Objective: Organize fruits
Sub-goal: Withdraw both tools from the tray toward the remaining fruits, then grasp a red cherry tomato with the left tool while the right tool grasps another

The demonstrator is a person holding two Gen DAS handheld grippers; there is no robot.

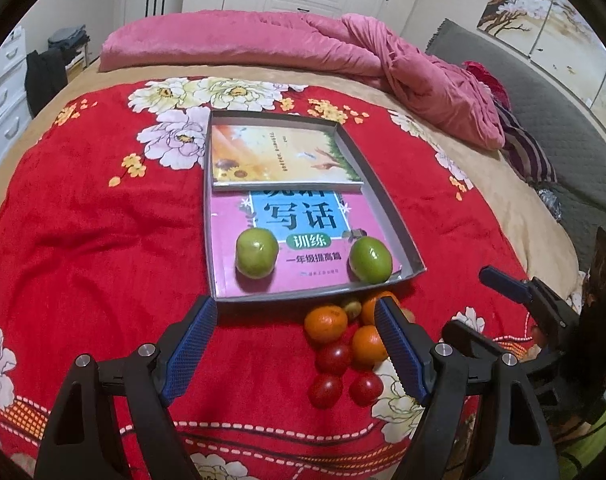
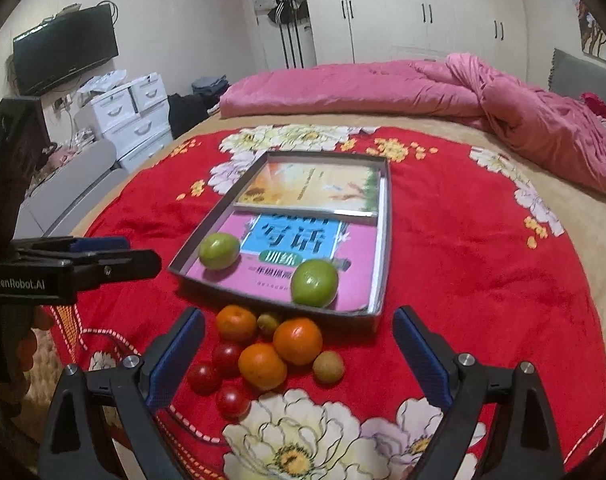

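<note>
A grey tray (image 1: 387, 200) (image 2: 213, 219) lies on the red flowered blanket, lined with two books. Two green fruits (image 1: 257, 253) (image 1: 371, 260) rest on the pink book at the tray's near end. Just in front of the tray sits a cluster of three oranges (image 2: 297, 341), three cherry tomatoes (image 2: 227, 359) and two small tan fruits (image 2: 328, 366). My left gripper (image 1: 295, 306) hovers open, its right finger over the cluster's right edge. My right gripper (image 2: 299, 316) is open above the cluster with nothing between its pads. Each gripper shows at the edge of the other's view (image 1: 471, 300) (image 2: 139, 252).
A rumpled pink quilt (image 2: 383, 84) runs along the far side of the bed, with a grey headboard (image 1: 543, 120) to the right. White drawers (image 2: 131, 116) and a wall television (image 2: 63, 54) stand beyond the bed's left edge. Red blanket (image 1: 103, 240) spreads left of the tray.
</note>
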